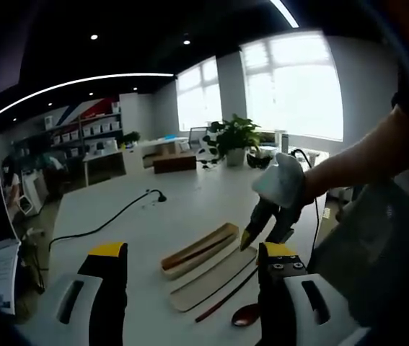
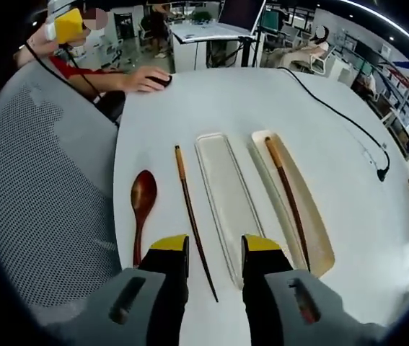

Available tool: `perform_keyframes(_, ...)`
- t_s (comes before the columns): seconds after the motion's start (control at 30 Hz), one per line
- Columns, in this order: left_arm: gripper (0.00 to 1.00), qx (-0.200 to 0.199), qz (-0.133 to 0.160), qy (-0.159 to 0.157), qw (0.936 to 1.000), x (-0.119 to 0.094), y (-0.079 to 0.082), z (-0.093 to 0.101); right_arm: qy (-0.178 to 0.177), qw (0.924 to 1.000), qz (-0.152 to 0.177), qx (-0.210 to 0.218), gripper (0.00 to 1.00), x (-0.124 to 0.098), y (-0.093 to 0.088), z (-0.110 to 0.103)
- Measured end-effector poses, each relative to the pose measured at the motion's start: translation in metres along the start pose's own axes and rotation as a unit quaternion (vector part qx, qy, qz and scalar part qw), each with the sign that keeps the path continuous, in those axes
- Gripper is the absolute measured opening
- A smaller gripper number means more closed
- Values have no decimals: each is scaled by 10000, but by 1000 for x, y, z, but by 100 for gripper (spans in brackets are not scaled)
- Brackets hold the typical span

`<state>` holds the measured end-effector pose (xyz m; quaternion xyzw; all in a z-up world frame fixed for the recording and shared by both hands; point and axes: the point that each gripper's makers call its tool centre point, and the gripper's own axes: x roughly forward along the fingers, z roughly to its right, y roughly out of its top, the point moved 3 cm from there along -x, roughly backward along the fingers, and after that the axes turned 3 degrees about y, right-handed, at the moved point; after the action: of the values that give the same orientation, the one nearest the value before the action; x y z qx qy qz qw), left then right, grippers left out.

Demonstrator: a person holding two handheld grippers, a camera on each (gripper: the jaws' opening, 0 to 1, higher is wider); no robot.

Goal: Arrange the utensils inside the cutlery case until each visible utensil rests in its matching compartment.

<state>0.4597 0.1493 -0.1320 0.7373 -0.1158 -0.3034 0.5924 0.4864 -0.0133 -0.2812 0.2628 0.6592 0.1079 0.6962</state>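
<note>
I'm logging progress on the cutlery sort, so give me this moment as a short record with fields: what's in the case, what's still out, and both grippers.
surface: white table
case base: holds one chopstick lying lengthwise
case lid: flat beside the base, nothing in it
still out: second chopstick and wooden spoon, both on the table left of the lid
left gripper: open, holding nothing
right gripper: open, above the loose chopstick and lid
other: black cable across the table

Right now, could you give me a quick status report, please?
Both grippers open, holding nothing. One chopstick already in the case; second chopstick and spoon on the table beside the lid. Nothing blocking.
</note>
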Motion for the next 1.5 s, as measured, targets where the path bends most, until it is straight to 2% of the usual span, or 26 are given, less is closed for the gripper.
perform_keyframes(0.17,76,-19,-33,-24,10000,0,-1,1,116,9999,18,-59,26,4,4,-5)
perform_keyframes(0.47,76,-14,-24,-28,10000,1,-1,0,396,9989,-151,-222,26,17,6,-13)
perform_keyframes(0.73,76,-58,-15,-6,10000,1,-1,-2,477,9982,-212,-305,25,24,11,-15)
perform_keyframes(0.9,76,-45,-38,-42,10000,1,-1,0,622,9957,-437,-531,20,33,8,-18)
perform_keyframes(1.0,76,-74,-35,-38,10000,1,-1,-1,644,9948,-541,-569,23,37,7,-19)
perform_keyframes(1.5,76,-98,-42,-67,9999,1,-2,0,706,9924,-803,-604,19,47,5,-17)
